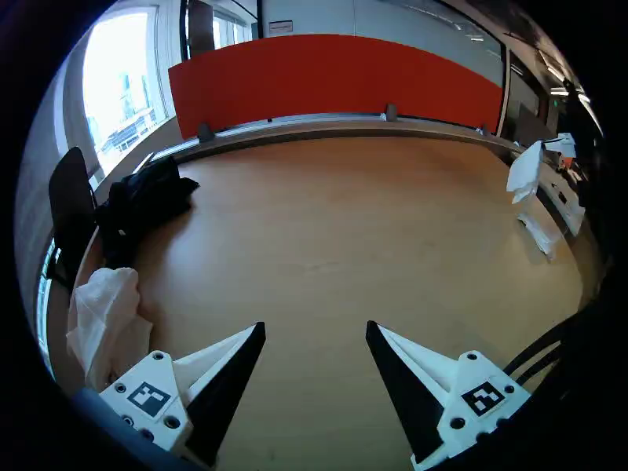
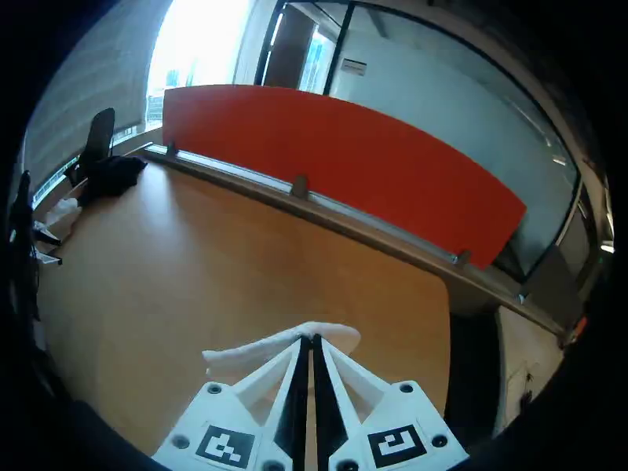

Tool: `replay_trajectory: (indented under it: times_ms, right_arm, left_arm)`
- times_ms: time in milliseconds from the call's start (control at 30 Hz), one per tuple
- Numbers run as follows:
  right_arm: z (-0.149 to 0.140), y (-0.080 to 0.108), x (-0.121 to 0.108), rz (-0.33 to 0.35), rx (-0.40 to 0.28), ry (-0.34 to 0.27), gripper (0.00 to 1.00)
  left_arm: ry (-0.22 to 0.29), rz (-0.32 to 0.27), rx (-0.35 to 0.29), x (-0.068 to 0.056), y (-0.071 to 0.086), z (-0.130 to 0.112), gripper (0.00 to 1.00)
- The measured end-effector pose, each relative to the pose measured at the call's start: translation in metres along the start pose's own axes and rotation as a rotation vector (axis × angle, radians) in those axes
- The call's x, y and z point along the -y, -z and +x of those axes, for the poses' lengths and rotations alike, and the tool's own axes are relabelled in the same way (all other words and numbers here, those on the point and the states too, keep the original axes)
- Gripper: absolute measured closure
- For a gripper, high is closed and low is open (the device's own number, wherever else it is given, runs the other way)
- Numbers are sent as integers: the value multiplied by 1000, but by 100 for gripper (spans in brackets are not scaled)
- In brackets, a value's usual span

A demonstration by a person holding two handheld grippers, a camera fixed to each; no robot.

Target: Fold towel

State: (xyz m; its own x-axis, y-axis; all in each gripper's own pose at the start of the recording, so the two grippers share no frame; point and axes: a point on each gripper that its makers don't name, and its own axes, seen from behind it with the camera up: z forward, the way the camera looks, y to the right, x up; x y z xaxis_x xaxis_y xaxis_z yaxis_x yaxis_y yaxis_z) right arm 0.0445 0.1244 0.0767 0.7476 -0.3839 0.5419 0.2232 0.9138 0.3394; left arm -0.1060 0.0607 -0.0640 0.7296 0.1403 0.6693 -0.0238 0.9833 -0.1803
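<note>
Wide-spread left gripper (image 1: 314,326) over table (image 1: 337,228); right gripper (image 2: 312,339) pinches white towel (image 2: 251,351), cloth trailing toward 9 o'clock.

Left gripper (image 1: 314,325): white wedge fingers (image 1: 220,357), black inner faces, square markers (image 1: 149,397), screws (image 1: 170,421).
Right gripper (image 2: 312,339): alike.
Cables (image 1: 542,349): dark, perhaps two.

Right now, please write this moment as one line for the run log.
left gripper: open, over wooden table | right gripper: shut on white towel | state: towel looks bunched, not spread
</note>
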Motion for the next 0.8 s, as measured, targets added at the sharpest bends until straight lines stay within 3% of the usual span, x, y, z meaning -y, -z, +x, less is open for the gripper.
replay_trajectory:
  times_ms: [800]
  right_arm:
    - [-4,3,-9,-15,4,-13,97]
  left_arm:
    - [-10,-6,-7,-8,1,5,5]
